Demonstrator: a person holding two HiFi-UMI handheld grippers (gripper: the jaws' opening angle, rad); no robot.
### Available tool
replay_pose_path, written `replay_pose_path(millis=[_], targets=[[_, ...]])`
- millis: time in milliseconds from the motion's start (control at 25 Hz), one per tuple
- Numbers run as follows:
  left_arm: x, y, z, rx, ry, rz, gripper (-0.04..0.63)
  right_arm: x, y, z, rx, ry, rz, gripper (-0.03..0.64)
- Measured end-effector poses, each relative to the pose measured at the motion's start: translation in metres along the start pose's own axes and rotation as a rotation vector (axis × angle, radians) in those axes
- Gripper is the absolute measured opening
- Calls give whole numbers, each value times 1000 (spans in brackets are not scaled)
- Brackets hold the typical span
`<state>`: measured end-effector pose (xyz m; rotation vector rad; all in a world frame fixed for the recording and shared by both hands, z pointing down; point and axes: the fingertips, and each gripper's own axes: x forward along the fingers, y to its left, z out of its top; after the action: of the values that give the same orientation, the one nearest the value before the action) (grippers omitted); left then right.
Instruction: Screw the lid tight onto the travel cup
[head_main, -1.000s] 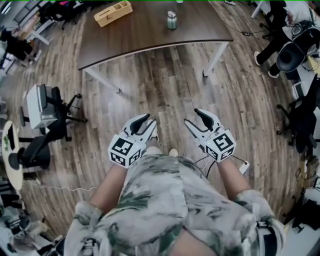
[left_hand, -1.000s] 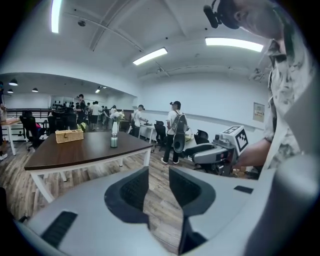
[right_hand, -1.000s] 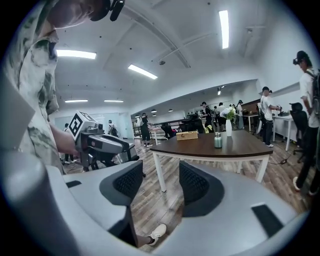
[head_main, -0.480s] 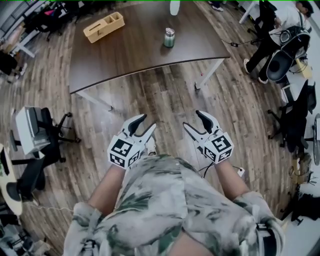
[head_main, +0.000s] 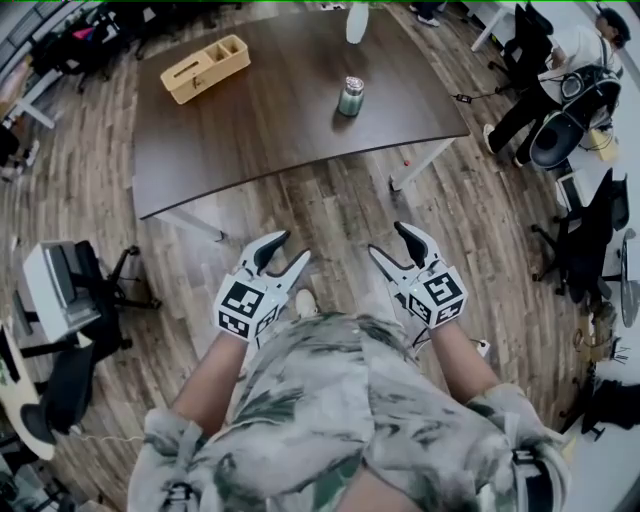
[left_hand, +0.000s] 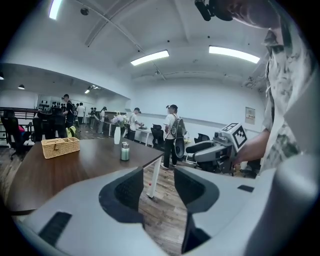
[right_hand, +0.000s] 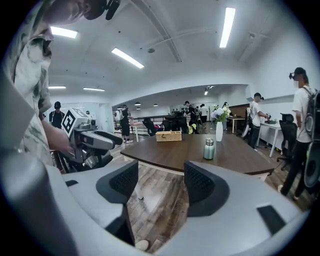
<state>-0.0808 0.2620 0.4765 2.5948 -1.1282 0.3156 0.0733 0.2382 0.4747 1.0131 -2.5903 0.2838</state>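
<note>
**Head view:** The travel cup (head_main: 351, 97) stands upright on the dark brown table (head_main: 250, 130), towards its right side. It has a pale green body with a silver lid (head_main: 353, 83) sitting on top; whether the lid is tight cannot be told. A tan divided basket (head_main: 205, 68) sits at the table's far left, well apart from the cup, and its contents cannot be made out. A white vase (head_main: 357, 22) stands at the far edge beyond the cup. The left gripper (head_main: 288, 250) and right gripper (head_main: 389, 242) are held side by side over the wooden floor, well short of the table, both pointing towards it.

**Left gripper view:** The jaws of the left gripper (left_hand: 157, 187) stand apart, having just been opening. Nothing is between them but floor and a white table leg beyond. The cup (left_hand: 125, 152) is small and far off on the table (left_hand: 60, 172). The basket (left_hand: 60, 147) is to its left and the vase (left_hand: 117, 135), holding flowers, stands behind it.

**Right gripper view:** The jaws of the right gripper (right_hand: 161, 182) are spread too, having just been opening, and they hold and touch nothing. Beyond them the cup (right_hand: 209, 149) stands upright on the table (right_hand: 170, 157), lid on. The vase (right_hand: 219, 131) is just behind it and the basket (right_hand: 168, 136) is farther back to the left.
</note>
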Motion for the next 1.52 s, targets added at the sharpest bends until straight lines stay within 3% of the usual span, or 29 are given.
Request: replay_pose_path(millis=[640,1160,1520], targets=[[52,58,13,-23,18,7,186,63,-62,17,27,3,-5,293],[146,113,64,-25,42,119,186,144,-178,31,-10,21,99,293],[208,128,87,-32,56,193,186,186,-242,21,-37,55,189,301]])
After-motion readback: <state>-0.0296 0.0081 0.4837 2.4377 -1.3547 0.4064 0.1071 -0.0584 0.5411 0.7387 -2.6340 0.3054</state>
